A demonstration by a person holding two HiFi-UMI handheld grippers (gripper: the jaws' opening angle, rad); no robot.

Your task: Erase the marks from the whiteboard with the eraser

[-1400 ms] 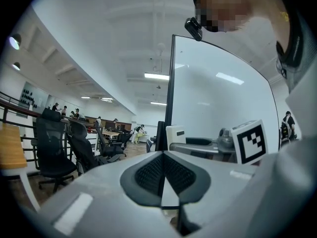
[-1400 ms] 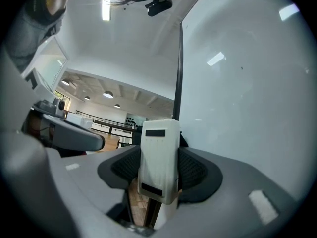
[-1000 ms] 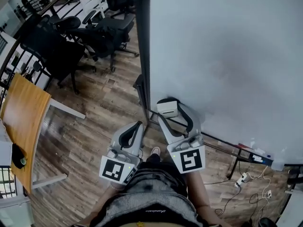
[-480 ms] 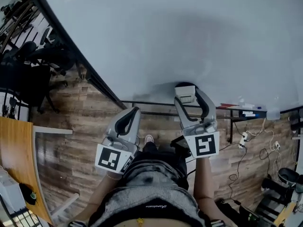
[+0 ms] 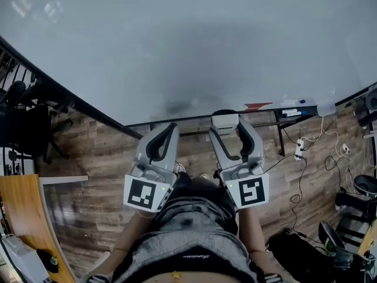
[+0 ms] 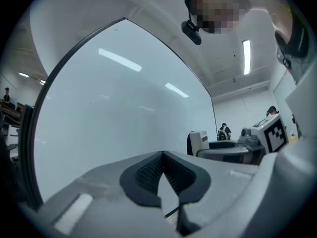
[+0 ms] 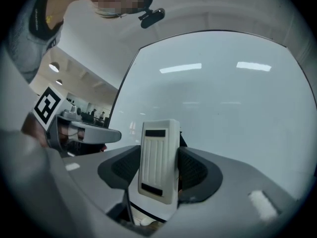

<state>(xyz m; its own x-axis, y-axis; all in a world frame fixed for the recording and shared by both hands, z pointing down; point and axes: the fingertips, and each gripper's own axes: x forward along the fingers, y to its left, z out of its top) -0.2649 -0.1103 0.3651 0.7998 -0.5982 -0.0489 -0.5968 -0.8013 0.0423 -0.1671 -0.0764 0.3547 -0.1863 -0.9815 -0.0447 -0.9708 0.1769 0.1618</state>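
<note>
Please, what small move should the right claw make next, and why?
Probably slide the right claw a little left along the whiteboard. It is shut on the eraser near the board's lower edge, and a faint grey smudge shows just left of it.

Wood-plank floor (image 5: 82, 158), black chairs (image 5: 20, 125), orange desk (image 5: 17, 217)

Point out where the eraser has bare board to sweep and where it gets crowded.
The whiteboard is bare above the eraser in the right tool, across to its dark left frame. Crowded: the ledge at lower right, holding markers, and beside the eraser, where the shut left tool sits.
</note>
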